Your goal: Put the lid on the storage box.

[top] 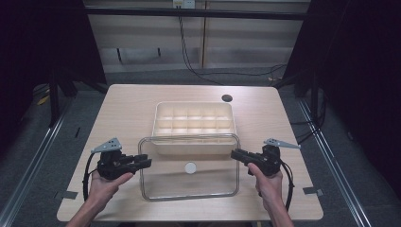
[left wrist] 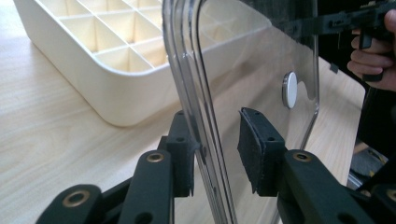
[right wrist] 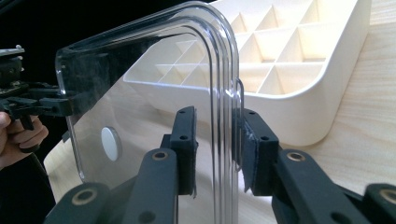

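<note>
A clear plastic lid with a white round knob lies level in front of a cream compartment box, its far edge over the box's front wall. My left gripper straddles the lid's left edge. In the left gripper view, one pad touches the lid and the other stands clear, so the gripper is open. My right gripper straddles the right edge. In the right gripper view, the lid sits against one pad, with a gap at the other; this gripper is open.
The box holds several bare compartments. A dark round hole marks the table at the back right. Cables run across the floor behind. Dark curtains flank both sides.
</note>
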Demonstrator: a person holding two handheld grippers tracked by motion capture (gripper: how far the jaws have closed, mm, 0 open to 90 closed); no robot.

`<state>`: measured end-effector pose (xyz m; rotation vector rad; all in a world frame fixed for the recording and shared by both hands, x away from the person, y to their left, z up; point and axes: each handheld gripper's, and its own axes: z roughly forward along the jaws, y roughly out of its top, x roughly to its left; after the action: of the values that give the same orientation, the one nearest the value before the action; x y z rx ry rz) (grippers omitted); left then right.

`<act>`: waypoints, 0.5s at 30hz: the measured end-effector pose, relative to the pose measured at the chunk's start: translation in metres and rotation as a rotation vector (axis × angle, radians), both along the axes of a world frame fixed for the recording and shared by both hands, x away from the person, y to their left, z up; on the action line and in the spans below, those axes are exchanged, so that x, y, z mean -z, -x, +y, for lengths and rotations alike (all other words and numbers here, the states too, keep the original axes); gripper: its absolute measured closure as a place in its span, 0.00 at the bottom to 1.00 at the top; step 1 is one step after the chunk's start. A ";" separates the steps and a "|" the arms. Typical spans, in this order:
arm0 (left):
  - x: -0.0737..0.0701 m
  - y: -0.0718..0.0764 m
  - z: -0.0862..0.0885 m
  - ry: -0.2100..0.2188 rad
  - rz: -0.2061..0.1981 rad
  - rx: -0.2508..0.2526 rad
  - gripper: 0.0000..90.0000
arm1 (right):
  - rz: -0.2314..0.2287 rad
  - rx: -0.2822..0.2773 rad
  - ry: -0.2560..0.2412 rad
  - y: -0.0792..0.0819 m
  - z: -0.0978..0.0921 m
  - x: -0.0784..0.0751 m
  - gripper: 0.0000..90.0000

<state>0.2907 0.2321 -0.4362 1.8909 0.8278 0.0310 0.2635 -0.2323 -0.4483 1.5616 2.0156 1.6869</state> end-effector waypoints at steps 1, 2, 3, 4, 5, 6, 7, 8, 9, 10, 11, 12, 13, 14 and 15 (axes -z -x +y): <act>0.000 0.000 0.000 0.000 0.000 0.000 0.75 | 0.000 0.000 0.000 0.000 0.000 0.000 0.78; -0.001 0.000 0.000 -0.003 -0.005 -0.005 0.75 | -0.002 -0.004 0.004 -0.002 0.000 -0.001 0.78; -0.002 0.000 0.001 -0.005 -0.008 0.002 0.75 | -0.002 -0.004 0.004 -0.002 0.000 -0.001 0.78; -0.003 0.000 0.001 0.002 -0.007 0.006 0.77 | -0.003 -0.008 0.002 -0.003 0.000 -0.003 0.77; -0.003 0.000 0.001 0.000 -0.009 0.004 0.77 | -0.003 -0.008 0.002 -0.003 0.000 -0.003 0.77; -0.005 -0.001 0.000 -0.004 -0.019 -0.003 0.77 | -0.005 -0.007 0.004 -0.004 0.000 -0.004 0.77; -0.006 -0.002 0.000 -0.003 -0.020 -0.001 0.77 | -0.007 -0.007 0.004 -0.004 0.000 -0.005 0.77; -0.008 -0.002 -0.001 0.004 -0.020 -0.008 0.77 | -0.006 -0.004 0.002 -0.005 0.000 -0.005 0.77; -0.009 -0.003 -0.001 0.009 -0.027 -0.012 0.77 | -0.004 0.001 0.002 -0.006 0.000 -0.006 0.77; -0.012 -0.005 -0.002 0.013 -0.032 -0.009 0.77 | -0.009 0.005 -0.004 -0.006 -0.001 -0.007 0.77; -0.012 -0.005 -0.002 0.013 -0.032 -0.009 0.77 | -0.010 0.007 -0.006 -0.006 -0.001 -0.007 0.77; -0.013 -0.005 -0.002 0.019 -0.037 -0.008 0.77 | -0.012 0.006 -0.009 -0.006 -0.002 -0.008 0.77; -0.017 -0.005 -0.002 0.029 -0.046 -0.010 0.77 | -0.014 0.006 -0.009 -0.006 -0.002 -0.009 0.76; -0.017 -0.005 -0.002 0.029 -0.046 -0.010 0.77 | -0.014 0.006 -0.009 -0.006 -0.002 -0.009 0.76; -0.019 -0.006 -0.003 0.030 -0.050 -0.009 0.77 | -0.016 0.010 -0.006 -0.006 -0.002 -0.010 0.76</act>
<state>0.2965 0.2292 -0.4173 1.8512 0.7987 0.0713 0.2692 -0.2340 -0.4386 1.5525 1.9939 1.6974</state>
